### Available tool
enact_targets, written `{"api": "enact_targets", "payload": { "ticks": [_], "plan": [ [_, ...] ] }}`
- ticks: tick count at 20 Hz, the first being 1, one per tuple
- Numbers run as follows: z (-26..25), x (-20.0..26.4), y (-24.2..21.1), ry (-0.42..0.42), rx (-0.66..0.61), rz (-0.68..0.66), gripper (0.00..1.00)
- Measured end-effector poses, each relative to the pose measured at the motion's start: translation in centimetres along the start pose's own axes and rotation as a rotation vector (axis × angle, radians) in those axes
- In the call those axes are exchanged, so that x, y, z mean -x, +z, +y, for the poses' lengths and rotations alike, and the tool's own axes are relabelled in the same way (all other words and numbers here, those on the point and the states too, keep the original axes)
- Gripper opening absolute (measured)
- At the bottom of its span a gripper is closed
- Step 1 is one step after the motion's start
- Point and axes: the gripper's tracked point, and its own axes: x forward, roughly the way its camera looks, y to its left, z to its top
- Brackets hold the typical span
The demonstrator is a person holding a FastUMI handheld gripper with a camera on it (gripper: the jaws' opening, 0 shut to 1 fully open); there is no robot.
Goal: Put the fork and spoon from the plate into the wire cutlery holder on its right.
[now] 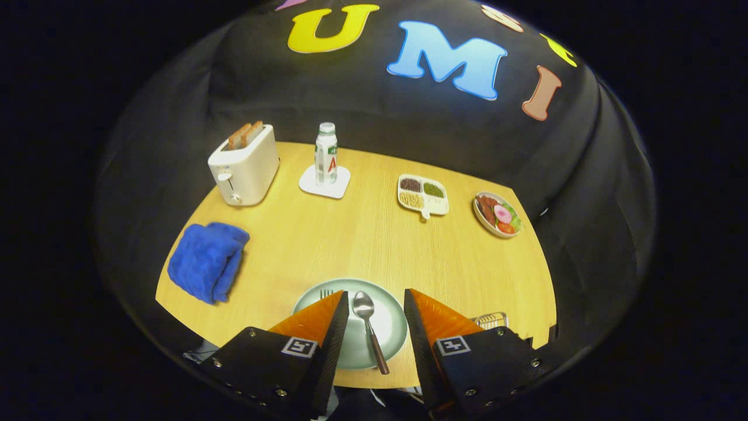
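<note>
Lying on the pale green plate (390,327) at the near edge of the table (362,245), the spoon (369,327) sits between the two gripper fingers, bowl toward the far side and handle toward the near side, its handle end reaching past the plate's near rim. The fork (325,293) lies on the same plate to the left of the spoon; only its tines are visible, the rest being hidden behind the left finger (318,321). The wire cutlery holder (491,320) stands just right of the plate, largely hidden behind the right finger (435,321), with only its top rim visible.

The gripper (376,299) is held above the plate with its fingers spread apart, gripping nothing; neither finger touches the spoon.

Farther out on the table: a folded blue towel (207,261) lies at the left. At the far left stands a white toaster (245,165) with two slices of bread in its slots. Right of it, a capped bottle (326,154) stands upright on a white coaster (325,182). Farther right lies a divided tray (423,195) holding three kinds of beans or grains, and beyond it, at the far right, a plate of food (497,214).
</note>
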Motion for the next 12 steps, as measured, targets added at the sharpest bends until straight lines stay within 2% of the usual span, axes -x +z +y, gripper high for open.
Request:
{"api": "enact_targets", "payload": {
  "ticks": [7,12],
  "plan": [
    [-0.8,-3.7,-7.6,-0.051,0.039,0.285,0.59],
    [-0.9,-5.9,-10.5,-0.057,0.061,0.400,0.59]
  ]
}}
